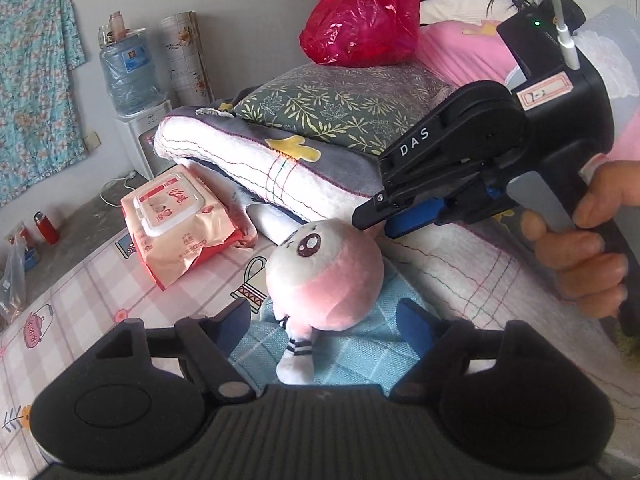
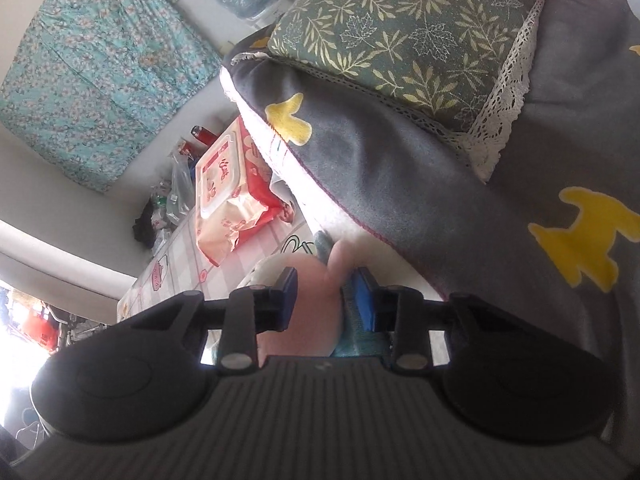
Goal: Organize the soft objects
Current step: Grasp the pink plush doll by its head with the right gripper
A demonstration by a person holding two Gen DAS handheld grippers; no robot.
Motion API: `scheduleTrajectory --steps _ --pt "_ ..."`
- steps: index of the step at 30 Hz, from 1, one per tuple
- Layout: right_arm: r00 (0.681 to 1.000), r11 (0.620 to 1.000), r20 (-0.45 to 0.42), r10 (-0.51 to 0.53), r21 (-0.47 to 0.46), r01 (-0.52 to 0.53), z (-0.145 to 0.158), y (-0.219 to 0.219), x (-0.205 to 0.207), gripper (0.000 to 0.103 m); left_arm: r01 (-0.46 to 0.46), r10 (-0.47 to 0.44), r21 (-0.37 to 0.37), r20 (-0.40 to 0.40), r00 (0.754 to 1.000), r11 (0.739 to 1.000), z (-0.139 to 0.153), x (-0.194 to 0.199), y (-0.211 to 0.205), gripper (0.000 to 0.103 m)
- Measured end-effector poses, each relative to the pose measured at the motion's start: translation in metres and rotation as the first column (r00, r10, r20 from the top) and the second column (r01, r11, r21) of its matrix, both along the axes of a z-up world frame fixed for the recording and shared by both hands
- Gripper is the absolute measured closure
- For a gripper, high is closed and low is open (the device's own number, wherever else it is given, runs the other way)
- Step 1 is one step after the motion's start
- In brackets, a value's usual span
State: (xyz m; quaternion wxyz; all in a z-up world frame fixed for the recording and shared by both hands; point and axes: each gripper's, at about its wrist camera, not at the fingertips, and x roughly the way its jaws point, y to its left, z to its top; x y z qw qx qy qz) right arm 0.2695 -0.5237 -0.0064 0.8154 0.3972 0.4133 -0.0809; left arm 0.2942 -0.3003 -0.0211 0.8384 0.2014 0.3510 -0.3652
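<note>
Bedroom setting: checked pink bedspread (image 1: 100, 280) with teapot prints, pale wall behind, teal floral cloth (image 1: 32, 80) hung at far left. Counted on the bed: one plush toy (image 1: 324, 268), one pack of wet wipes (image 1: 180, 220), one folded grey blanket (image 1: 280, 160) with yellow shapes, one green leaf-print pillow (image 1: 344, 108) stacked on that blanket, one red plastic bag (image 1: 360, 16) on top of the pillow, one teal checked cloth (image 1: 360, 344) under the toy. Beyond the bed: one water dispenser (image 1: 128, 80) with a blue bottle, far left.

Plush toy lying on the teal cloth, just in front of the blanket's near edge and right of the wipes pack. Round pink-and-white head toward the far side, one dark eye facing up; striped leg toward the near side. Long axis running near to far, tilted slightly left at the foot end.

Left gripper (image 1: 324, 332) spread wide, blue pads on either side of the toy's lower body, neither pad clearly touching it. Right gripper (image 1: 380, 224) reaching in from the right, held by a hand (image 1: 580, 256), tips at the top right of the toy's head; in the right wrist view (image 2: 326, 300), jaws apart with the blurred pink head between the pads, contact not clear enough to call.
</note>
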Motion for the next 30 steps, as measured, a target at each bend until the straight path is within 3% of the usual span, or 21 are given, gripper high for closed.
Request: scheduleTrajectory --steps 2,4,6,9,15,21,26,30 --pt "1.000 1.000 0.005 -0.003 0.006 0.003 -0.004 -0.001 0.004 0.079 0.000 0.000 0.010 -0.009 1.000 1.000 -0.006 0.003 -0.006 0.035" --pt "1.000 1.000 0.012 -0.001 0.004 0.001 -0.006 -0.002 0.009 0.089 -0.002 0.003 0.015 -0.012 1.000 1.000 -0.011 0.004 -0.009 0.047" --pt "1.000 1.000 0.023 0.005 0.012 -0.005 -0.006 -0.002 0.010 0.095 -0.016 0.016 0.019 -0.017 1.000 1.000 -0.014 0.005 -0.010 0.072" --pt "0.999 1.000 0.047 0.015 0.009 -0.015 -0.002 0.002 0.010 0.097 -0.049 0.049 -0.002 -0.026 0.998 0.999 -0.012 0.005 -0.007 0.082" --pt "0.993 1.000 0.114 0.027 0.004 -0.028 0.019 0.013 0.002 0.098 -0.081 0.081 -0.061 -0.008 0.997 0.995 0.010 -0.006 0.010 0.089" --pt "0.974 0.997 0.214 0.077 0.005 -0.080 0.062 0.035 -0.014 0.098 -0.134 0.134 -0.157 -0.010 0.991 0.979 0.051 -0.028 0.047 0.090" --pt "0.941 0.986 0.300 0.159 -0.012 -0.163 0.112 0.072 -0.035 0.098 -0.188 0.197 -0.253 0.012 0.980 0.949 0.091 -0.054 0.098 0.090" --pt "0.893 0.964 0.373 0.252 -0.019 -0.264 0.154 0.122 -0.038 0.098 -0.245 0.278 -0.309 0.066 0.958 0.919 0.122 -0.081 0.152 0.090"
